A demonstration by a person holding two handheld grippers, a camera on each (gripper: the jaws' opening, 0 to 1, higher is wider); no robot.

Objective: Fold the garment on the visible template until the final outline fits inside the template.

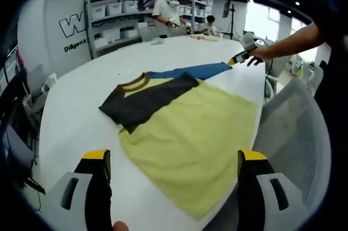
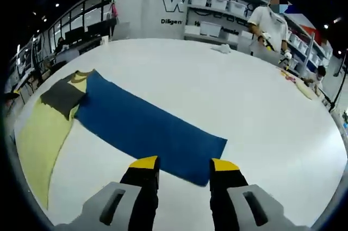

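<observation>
A yellow T-shirt with a dark grey sleeve and a brown collar lies flat on the white table. A blue template mat sticks out from under its far side. My left gripper hovers open above the shirt's near hem. In the right gripper view the blue mat stretches away, with the yellow shirt and grey sleeve at its far left end. My right gripper stands open over the mat's near end; it also appears as the right gripper at the mat's tip.
A grey mesh chair stands against the table's right edge. Shelves with white bins line the back wall. A person stands at the far side of the table beside small items.
</observation>
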